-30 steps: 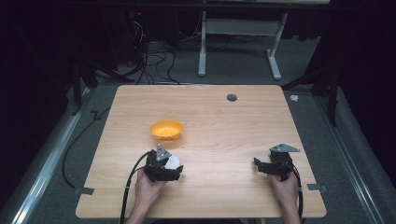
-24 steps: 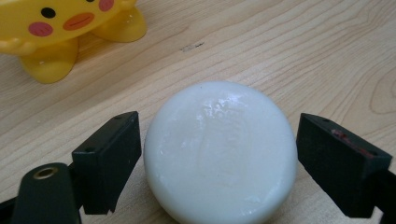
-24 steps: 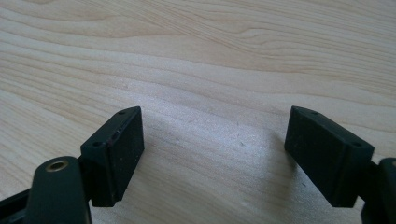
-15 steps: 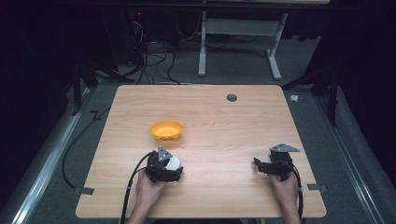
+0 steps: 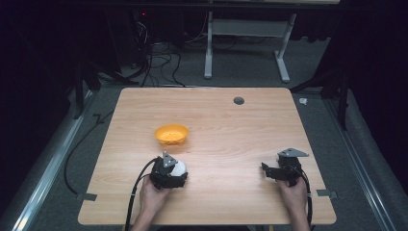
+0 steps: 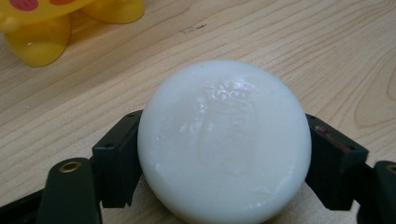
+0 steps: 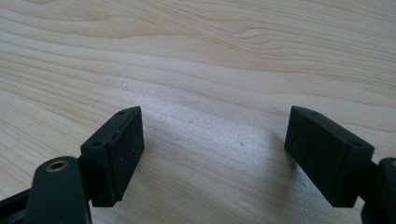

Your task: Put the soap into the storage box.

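A round white soap bar (image 6: 223, 140) with an embossed crest sits between the two black jaws of my left gripper (image 6: 223, 161), which is shut on its sides just above the wooden table (image 5: 226, 130). From above, that left gripper (image 5: 179, 169) and the soap bar (image 5: 179, 167) are near the table's front left. A yellow dish (image 5: 171, 134) stands a little beyond it; the left gripper view catches the yellow dish (image 6: 56, 23) at the top left. My right gripper (image 5: 264, 171) rests at the front right, and in its own view the right gripper (image 7: 212, 154) stands open over bare wood.
A small dark round disc (image 5: 238, 100) lies near the table's far edge. Black cables trail from both grippers over the front edge. A white table frame (image 5: 245, 43) and cables sit on the floor beyond.
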Available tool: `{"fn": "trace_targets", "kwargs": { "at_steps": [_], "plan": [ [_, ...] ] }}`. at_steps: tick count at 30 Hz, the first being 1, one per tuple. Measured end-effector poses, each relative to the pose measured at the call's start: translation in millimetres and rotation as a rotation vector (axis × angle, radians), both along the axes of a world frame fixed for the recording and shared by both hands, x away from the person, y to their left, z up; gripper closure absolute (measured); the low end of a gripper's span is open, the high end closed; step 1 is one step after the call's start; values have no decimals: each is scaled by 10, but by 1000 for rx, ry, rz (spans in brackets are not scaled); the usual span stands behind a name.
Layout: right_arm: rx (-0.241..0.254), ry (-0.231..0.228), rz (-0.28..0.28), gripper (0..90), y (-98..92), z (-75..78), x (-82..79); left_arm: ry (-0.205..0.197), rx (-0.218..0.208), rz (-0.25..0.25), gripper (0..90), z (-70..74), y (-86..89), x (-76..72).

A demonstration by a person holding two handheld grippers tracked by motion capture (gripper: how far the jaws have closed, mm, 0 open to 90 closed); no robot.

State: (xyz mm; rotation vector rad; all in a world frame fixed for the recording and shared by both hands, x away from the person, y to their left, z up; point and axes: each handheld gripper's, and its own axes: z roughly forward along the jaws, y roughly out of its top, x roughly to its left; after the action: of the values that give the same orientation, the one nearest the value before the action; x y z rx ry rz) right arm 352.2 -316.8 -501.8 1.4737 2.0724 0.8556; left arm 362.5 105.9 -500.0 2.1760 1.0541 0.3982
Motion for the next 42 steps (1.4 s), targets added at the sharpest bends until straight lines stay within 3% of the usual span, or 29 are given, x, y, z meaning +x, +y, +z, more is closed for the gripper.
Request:
{"fn": "trace_targets", "kwargs": {
  "at_steps": [23, 37, 42],
  "plan": [
    [-1, 0, 0, 206, 0, 0, 0, -23, 7, -17, 250, 27, 21, -28],
    [-2, -1, 2, 206, -2, -1, 1, -31, -31, -40, 250, 184, 44, -44],
    [-1, 0, 0, 206, 1, 0, 0, -38, -20, -43, 250, 233, 51, -40]
  ]
}}
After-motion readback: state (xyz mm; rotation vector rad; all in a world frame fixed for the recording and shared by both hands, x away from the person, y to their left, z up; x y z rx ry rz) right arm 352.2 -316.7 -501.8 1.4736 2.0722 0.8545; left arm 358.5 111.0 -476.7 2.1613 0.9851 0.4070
